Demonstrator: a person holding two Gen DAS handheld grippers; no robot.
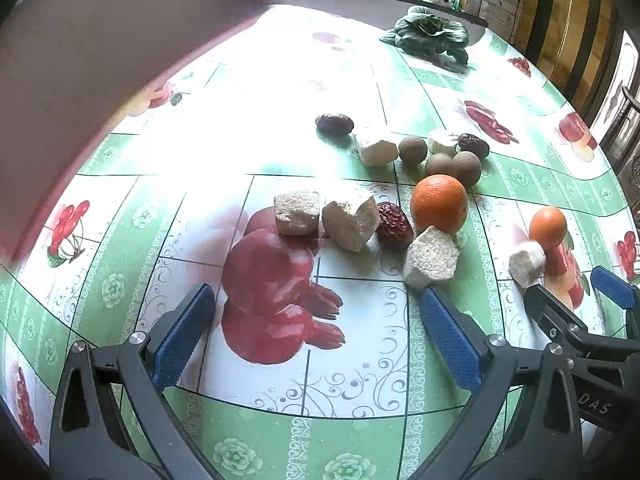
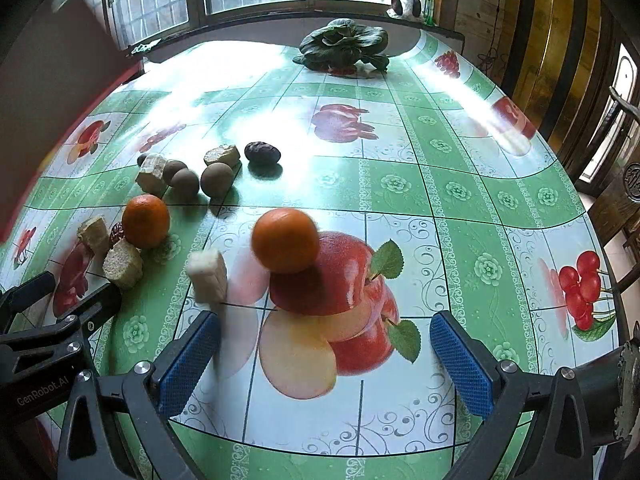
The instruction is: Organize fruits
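A: What colours are showing on the surface (image 2: 460, 184)?
B: Green-and-white checks are running across it, with printed red apples and cherries.
A: And the fruit?
B: Two oranges (image 2: 285, 240) (image 2: 145, 221) are glowing bright orange; a wrinkled date (image 2: 262, 153) at eleven o'clock is looking dark maroon. Blue pads are lining the black tongs (image 2: 324, 360).

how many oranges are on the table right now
2. One orange sits just ahead of the open right gripper, on the printed apple. The other orange is further left, beside the pale chunks and a red date. None seems hidden, though the clutter could conceal something small.
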